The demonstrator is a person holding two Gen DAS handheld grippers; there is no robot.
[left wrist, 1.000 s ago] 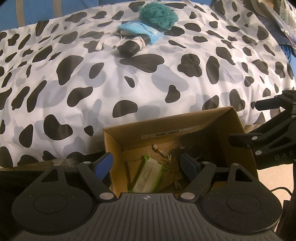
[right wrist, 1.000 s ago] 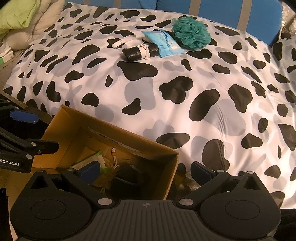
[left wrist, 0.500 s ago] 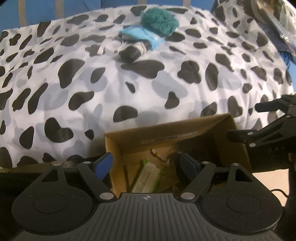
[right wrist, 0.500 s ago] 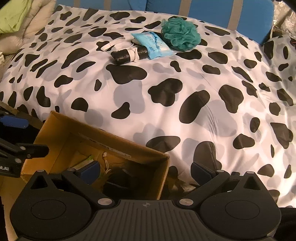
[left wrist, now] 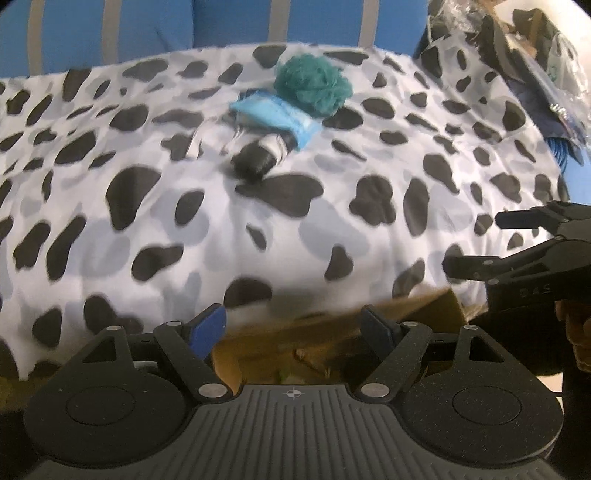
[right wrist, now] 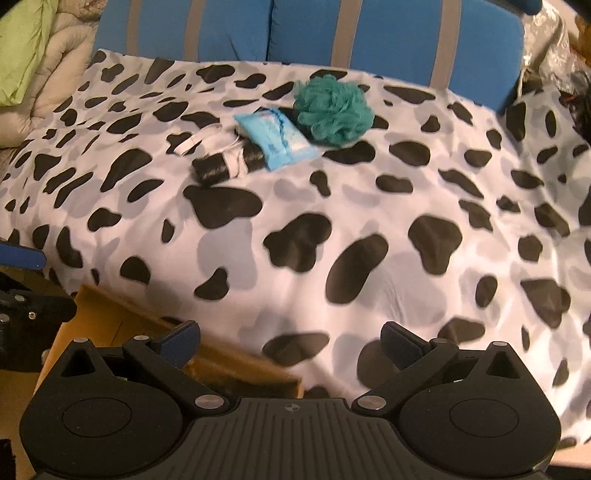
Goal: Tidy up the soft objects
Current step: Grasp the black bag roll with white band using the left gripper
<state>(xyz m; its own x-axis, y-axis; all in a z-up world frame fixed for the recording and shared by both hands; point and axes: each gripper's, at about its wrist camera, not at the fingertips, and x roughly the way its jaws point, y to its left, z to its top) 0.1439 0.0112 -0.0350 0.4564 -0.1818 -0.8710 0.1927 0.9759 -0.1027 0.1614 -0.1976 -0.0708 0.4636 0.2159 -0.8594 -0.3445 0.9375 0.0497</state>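
A teal bath pouf (left wrist: 312, 88) (right wrist: 332, 109), a light blue packet (left wrist: 275, 114) (right wrist: 275, 134) and a black roll with a white band (left wrist: 256, 158) (right wrist: 225, 164) lie together at the far side of a cow-print bed cover (right wrist: 332, 229). A cardboard box (left wrist: 332, 328) (right wrist: 122, 325) with items inside stands at the bed's near edge. My left gripper (left wrist: 295, 325) is open and empty above the box. My right gripper (right wrist: 290, 341) is open and empty above the box's right corner and the bed edge.
Blue cushions with grey stripes (right wrist: 295, 29) back the bed. A green and beige pillow (right wrist: 26, 55) lies at far left in the right wrist view. Plastic bags and clutter (left wrist: 535, 55) sit at the far right. The right gripper shows in the left wrist view (left wrist: 517, 258).
Both grippers have tilted up and moved forward from the box toward the bed. The box has slid low in both views. Both stay open and empty.
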